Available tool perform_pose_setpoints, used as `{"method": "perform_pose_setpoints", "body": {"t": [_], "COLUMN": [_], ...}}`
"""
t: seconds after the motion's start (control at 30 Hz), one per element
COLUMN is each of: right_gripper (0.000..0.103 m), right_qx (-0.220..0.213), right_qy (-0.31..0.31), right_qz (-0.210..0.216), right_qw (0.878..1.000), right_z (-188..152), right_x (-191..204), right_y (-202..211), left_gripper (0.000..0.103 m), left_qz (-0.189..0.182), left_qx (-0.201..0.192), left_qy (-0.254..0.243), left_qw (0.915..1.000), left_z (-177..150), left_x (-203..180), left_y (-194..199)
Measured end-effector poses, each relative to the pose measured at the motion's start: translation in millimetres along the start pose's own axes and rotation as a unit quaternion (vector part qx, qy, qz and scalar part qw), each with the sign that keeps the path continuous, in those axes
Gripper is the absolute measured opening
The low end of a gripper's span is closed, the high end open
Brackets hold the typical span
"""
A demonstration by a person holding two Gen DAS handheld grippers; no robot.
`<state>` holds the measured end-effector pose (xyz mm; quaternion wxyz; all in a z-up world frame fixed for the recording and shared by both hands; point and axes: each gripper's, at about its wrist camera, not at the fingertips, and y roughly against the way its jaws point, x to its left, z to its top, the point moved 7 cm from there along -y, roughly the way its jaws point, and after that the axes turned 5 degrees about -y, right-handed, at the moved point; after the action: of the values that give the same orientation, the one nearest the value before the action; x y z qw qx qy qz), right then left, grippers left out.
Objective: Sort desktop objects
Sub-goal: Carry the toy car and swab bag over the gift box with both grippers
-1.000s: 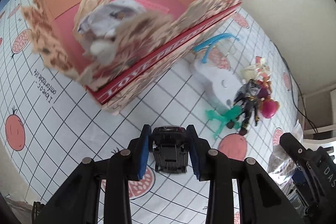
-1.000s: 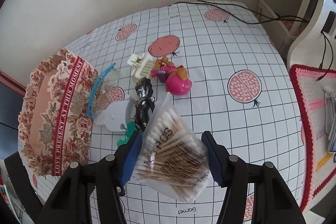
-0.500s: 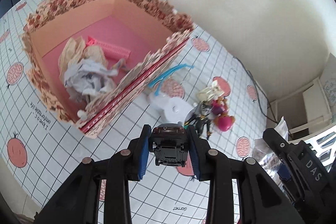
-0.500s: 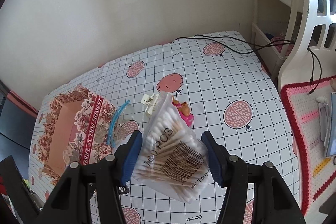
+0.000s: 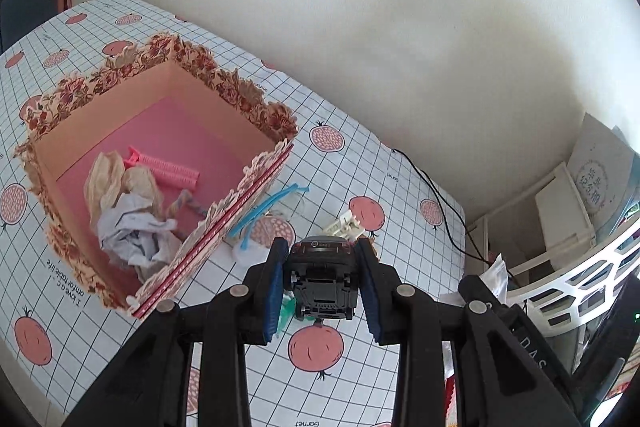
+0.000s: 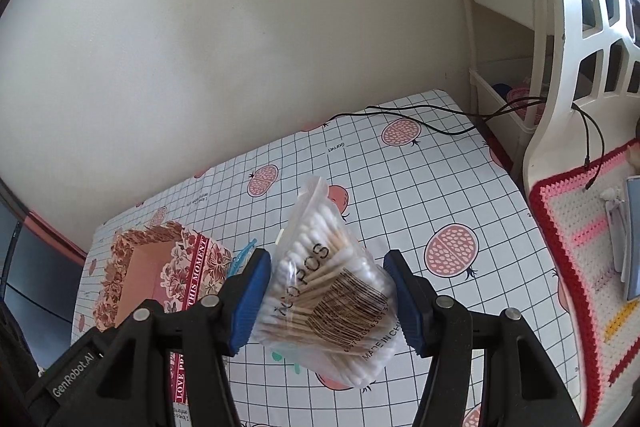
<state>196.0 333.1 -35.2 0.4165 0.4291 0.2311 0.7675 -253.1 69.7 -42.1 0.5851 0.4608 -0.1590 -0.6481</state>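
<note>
Above the gridded tablecloth (image 5: 360,163), the left gripper (image 5: 322,287) pinches a black toy car (image 5: 323,283) just right of the floral box (image 5: 224,239), which holds crumpled paper (image 5: 132,231) and a pink comb (image 5: 168,173), while the right gripper (image 6: 330,297) clamps a bag of cotton swabs (image 6: 328,287) farther right of the box.

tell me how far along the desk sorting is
Partly done. The floral box already holds crumpled paper and a pink comb. In hand: the left gripper clamps a toy car, the right gripper a bag of cotton swabs. Left on the table: a blue hairband, a white clip and other small items.
</note>
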Motion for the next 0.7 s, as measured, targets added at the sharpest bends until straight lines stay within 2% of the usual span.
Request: {"method": "perform_pose_setpoints", "body": {"t": [0.13,0.3,0.7], "right_gripper": [0.062,0.062,0.062], "right_qx": [-0.004,-0.01,-0.024], "right_qy": [-0.009,-0.015,0.016], "right_qz": [-0.007,0.008,0.039], "right_qw": [1.0,1.0,0.999], "right_z": [1,0,-15], "right_x": [0,9,63], "right_y": [-7,-10,-12], "left_gripper": [0.035,0.035,0.035], "left_qz": [-0.007,-0.003,0.025], "left_qx": [0.0,-0.007,-0.059], "left_qy": [0.02,0.037,0.07], "left_qw": [0.9998,0.9993,0.9954], "left_z": [9,17,40], "left_x": [8,24,73], "left_y": [-7,-5,30]}}
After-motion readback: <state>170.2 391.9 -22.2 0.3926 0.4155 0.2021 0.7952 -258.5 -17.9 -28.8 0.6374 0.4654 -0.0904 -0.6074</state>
